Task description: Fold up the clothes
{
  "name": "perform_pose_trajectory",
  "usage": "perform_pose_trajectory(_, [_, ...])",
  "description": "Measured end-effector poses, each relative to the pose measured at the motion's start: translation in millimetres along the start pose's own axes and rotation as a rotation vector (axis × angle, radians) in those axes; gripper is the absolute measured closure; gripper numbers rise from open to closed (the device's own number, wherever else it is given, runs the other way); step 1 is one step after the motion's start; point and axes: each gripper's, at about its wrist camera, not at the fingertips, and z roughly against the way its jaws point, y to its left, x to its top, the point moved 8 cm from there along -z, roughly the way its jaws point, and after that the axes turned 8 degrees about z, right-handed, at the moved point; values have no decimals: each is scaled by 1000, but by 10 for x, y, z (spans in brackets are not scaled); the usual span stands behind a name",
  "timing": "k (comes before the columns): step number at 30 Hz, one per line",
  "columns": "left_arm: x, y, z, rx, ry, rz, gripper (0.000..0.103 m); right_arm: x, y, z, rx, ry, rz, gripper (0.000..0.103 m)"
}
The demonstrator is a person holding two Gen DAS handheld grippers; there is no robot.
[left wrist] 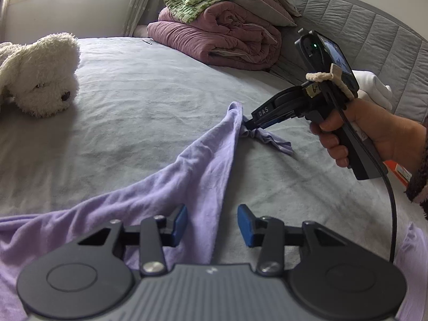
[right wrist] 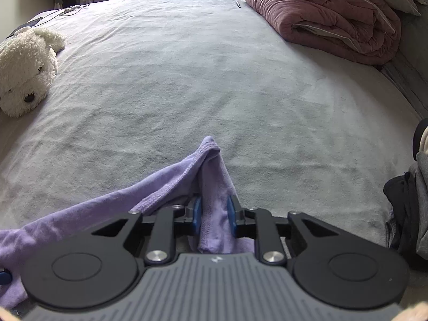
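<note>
The lavender garment (left wrist: pixel 203 165) lies at lower centre of the grey bed sheet (left wrist: pixel 139 101), one corner pulled up to a peak. Your right gripper (right wrist: pixel 214 215) is clamped on that fold. Your left gripper (left wrist: pixel 211 223) stands apart over the cloth, gripping nothing. A white plush dog (left wrist: pixel 40 77) rests at upper left; folded quilts (left wrist: pixel 222 40) at upper right.

"DAS" on right hand-held gripper (left wrist: pixel 250 126)
</note>
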Motion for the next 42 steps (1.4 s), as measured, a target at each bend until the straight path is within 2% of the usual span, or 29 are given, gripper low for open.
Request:
perform_pose_trajectory(1, [-4,5,-7,16,-4,-11,86,10,-8,6,-15,-2,9,98])
perform_pose_trajectory(3, [-4,38,-22,54,-12,-26,99,35,-30,20,-48,-7,27,100])
perform_pose_trajectory(8, [95,152,66,32,-56,63,100,186,-163,102,-148,-41,58,100])
perform_pose_trajectory(15, [296,339,305,-42,-182,229,100,620,-250,279,-278,-137,137,100])
perform_pose_trajectory(20, [404,320,481,-120,-277,250,100,949,-217,483,-345,-227,187,100])
perform_pose_trajectory(23, [425,224,542,-207,-286,220,100,1031,-269,573,-366,-251,187,100])
perform_pose_trajectory(26, [373,74,516,-268,-235,148,100,961,-383,576,-383,-230,178,100])
perform_pose_trajectory(34, [84,-82,171,-251,13,44,100,327,-688,368,-392,-121,111,100])
perform_pose_trajectory(42, [-21,-45,124,-234,90,39,100,-441,-876,276,-368,-43,42,100])
